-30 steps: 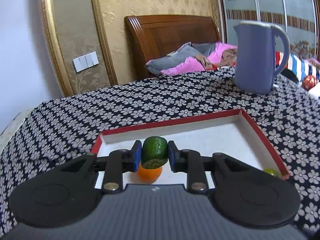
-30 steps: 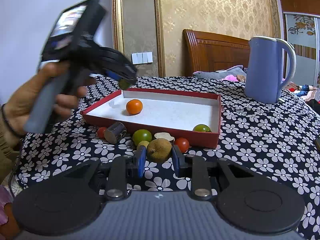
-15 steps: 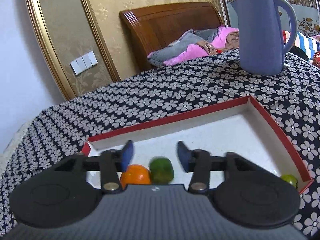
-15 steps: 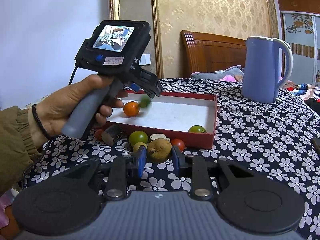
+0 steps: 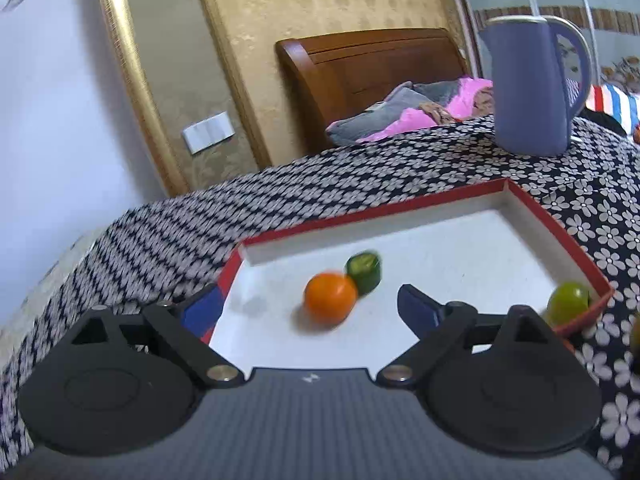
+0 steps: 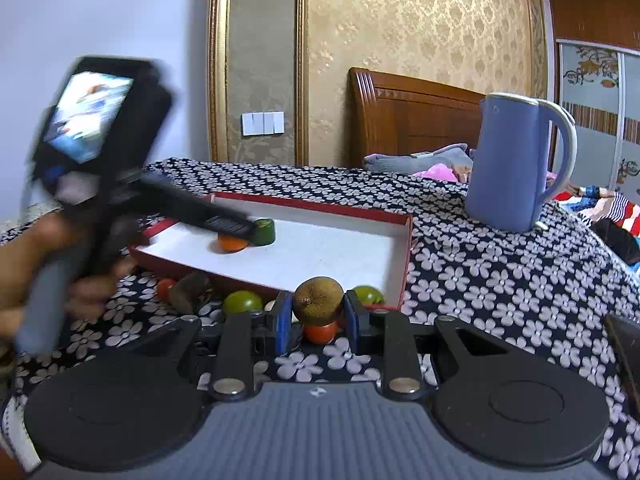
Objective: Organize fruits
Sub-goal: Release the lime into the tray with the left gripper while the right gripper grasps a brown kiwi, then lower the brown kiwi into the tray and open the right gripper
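Observation:
A red-rimmed white tray [image 5: 560, 236] [image 6: 404, 260] lies on the flowered cloth. An orange [image 5: 330, 298] [image 6: 230, 244] and a cut green fruit piece [image 5: 363, 267] [image 6: 264, 232] rest side by side on its floor. My left gripper [image 5: 308, 296] [image 6: 236, 226] hovers at the tray's near-left corner. Its jaws are opening wide, with nothing gripped; both fruits lie just ahead of the pads. My right gripper [image 6: 317, 316] is shut on a brown kiwi-like fruit [image 6: 318, 298], held in front of the tray's near wall.
Loose fruits lie along the tray's near side: a green one [image 6: 242, 302] [image 5: 568, 303], a red one [image 6: 164, 286], another red one [image 6: 320, 332] under the kiwi. A blue kettle [image 6: 516, 160] [image 5: 532, 84] stands behind the tray on the right. A hand [image 6: 24, 264] holds the left gripper.
The left gripper let go of the green fruit piece, which dropped into the tray beside the orange; its jaws spread wide. The right gripper rose slightly with the brown fruit.

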Action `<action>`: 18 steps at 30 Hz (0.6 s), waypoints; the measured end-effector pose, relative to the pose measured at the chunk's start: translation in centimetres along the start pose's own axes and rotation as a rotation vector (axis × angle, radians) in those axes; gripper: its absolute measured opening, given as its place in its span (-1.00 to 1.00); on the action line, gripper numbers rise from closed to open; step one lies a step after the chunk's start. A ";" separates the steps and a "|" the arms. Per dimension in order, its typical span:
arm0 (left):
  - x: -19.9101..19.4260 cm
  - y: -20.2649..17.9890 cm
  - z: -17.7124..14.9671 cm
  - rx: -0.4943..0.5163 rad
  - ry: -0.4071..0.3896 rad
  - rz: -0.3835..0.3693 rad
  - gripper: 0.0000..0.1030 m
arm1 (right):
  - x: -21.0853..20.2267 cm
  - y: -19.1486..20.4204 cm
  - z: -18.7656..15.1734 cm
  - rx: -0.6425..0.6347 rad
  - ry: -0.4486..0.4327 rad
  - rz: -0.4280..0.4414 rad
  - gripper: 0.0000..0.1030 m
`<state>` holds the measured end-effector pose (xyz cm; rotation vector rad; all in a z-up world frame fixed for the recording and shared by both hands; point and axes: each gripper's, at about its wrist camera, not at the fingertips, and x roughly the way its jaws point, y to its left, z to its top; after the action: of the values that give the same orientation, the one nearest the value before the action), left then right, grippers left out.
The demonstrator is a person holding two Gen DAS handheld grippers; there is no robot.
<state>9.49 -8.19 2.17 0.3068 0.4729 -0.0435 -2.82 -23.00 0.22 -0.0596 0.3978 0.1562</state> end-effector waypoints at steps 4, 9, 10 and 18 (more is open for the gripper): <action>-0.8 2.3 -1.8 -0.072 0.015 0.041 0.86 | 1.2 -0.1 1.4 -0.012 -0.005 -0.017 -0.48; -1.0 5.0 -3.6 -0.151 0.047 0.073 0.86 | 3.7 0.1 3.2 -0.036 0.014 -0.040 -0.48; -1.0 5.4 -3.9 -0.166 0.052 0.075 0.86 | 4.3 0.1 3.6 -0.042 0.019 -0.047 -0.48; -1.0 6.8 -5.7 -0.191 0.076 0.129 0.86 | 9.8 -0.6 6.2 -0.010 0.068 -0.073 -0.48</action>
<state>6.90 0.00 -0.24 0.1508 0.5276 0.1387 8.51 -21.69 2.10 -0.0898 0.4616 0.0844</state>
